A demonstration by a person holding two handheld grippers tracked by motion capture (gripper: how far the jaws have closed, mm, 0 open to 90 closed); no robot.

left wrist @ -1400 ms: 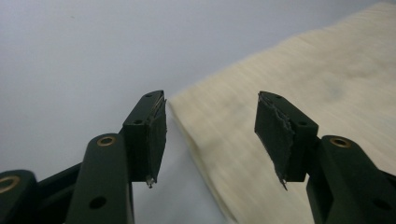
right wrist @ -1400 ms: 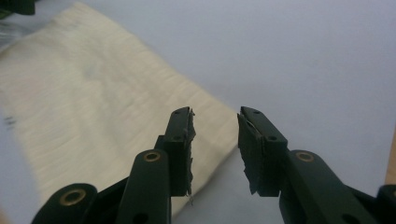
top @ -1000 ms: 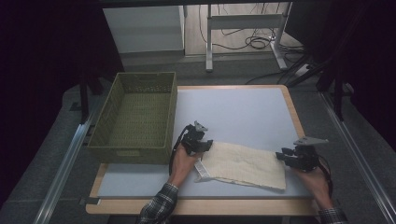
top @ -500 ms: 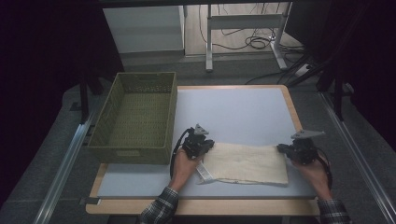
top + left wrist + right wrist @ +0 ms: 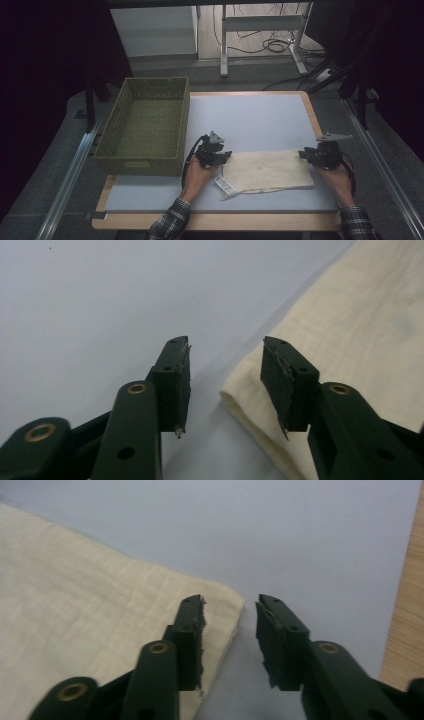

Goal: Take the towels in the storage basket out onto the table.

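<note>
A cream folded cloth (image 5: pixel 267 171) lies flat on the pale blue table top (image 5: pixel 250 115), with a white label (image 5: pixel 226 186) at its near left corner. My left gripper (image 5: pixel 221 156) sits at the cloth's far left corner. In the left gripper view it (image 5: pixel 225 375) is open, its jaws have just been opening, and the cloth's folded corner (image 5: pixel 350 340) lies below the gap without being pinched. My right gripper (image 5: pixel 309 155) is at the far right corner. Its (image 5: pixel 230 630) jaws have also just been opening, and the cloth's corner (image 5: pixel 100 615) lies under the left jaw, untouched by the pads.
An empty olive woven basket (image 5: pixel 145 125) stands on the table's left side, close to my left hand. The table's wooden edge (image 5: pixel 312 117) runs just right of the right gripper. Table legs and cables are on the floor beyond.
The cloth, skewed a second ago, now lies straighter and stretched between the two grippers. My right gripper has shifted a little to the right. Both grippers have let go of the cloth's corners.
</note>
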